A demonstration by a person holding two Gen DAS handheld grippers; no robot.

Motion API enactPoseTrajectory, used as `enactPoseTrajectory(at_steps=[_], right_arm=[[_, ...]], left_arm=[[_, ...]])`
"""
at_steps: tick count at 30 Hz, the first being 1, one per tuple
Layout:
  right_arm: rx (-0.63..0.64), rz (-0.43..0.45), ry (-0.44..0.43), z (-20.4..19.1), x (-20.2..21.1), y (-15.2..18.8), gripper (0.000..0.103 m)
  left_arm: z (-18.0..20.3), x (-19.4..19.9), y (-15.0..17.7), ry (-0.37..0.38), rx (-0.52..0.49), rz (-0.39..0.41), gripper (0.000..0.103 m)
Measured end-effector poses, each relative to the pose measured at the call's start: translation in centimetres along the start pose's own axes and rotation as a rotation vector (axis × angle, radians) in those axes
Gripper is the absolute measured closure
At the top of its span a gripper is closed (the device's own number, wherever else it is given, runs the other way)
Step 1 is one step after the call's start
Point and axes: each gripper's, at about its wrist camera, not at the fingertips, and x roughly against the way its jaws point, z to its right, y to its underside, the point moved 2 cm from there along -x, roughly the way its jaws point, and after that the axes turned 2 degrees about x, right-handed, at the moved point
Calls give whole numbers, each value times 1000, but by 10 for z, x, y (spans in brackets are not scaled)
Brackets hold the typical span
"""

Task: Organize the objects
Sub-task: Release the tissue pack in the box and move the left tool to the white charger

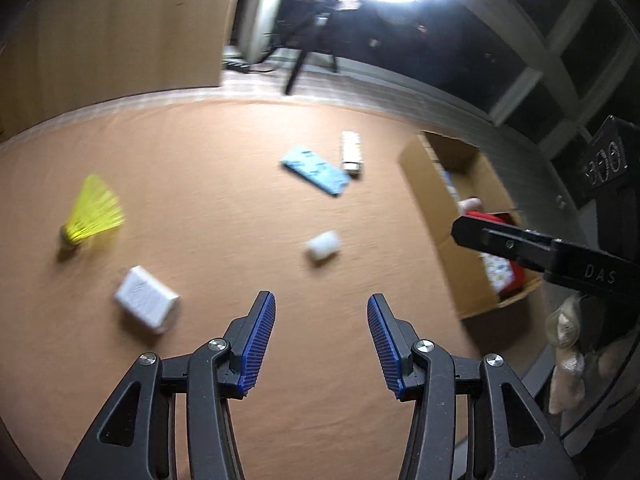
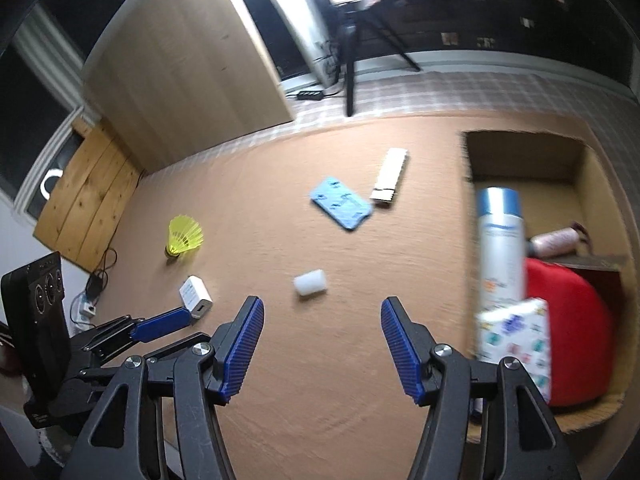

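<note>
Right wrist view: we find the white foam cylinder [image 2: 310,283] just ahead-left of the open, empty right gripper [image 2: 322,312], its long axis crosswise, the left gripper [image 2: 160,326] further left.

In the left wrist view motion blur smears the yellow plastic shuttlecock [image 1: 94,214], the small white cylinder [image 1: 323,245] and the white rectangular charger block [image 1: 146,304]. The open brown cardboard box [image 2: 524,156] hides the lower part of its tall silver spray can [image 2: 502,248], and the print on that can is unreadable.
</note>
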Motion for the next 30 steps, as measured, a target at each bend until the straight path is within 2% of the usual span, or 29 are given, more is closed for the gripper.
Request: enactPoseTrajectory(at_steps=[4, 7, 13, 18, 30], right_arm=[[58, -16, 6, -29, -23, -3, 46], [103, -23, 12, -48, -39, -5, 46], [229, -24, 17, -87, -71, -5, 46], [304, -81, -10, -115, -99, -4, 46], [346, -255, -73, -142, -158, -11, 46]], left_arm=[[-31, 4, 8, -55, 29, 4, 47], [-57, 6, 13, -96, 59, -1, 40], [-100, 5, 21, -140, 125, -11, 33], [-121, -6, 26, -138, 159, -34, 31], [-140, -24, 28, -111, 178, -51, 31]])
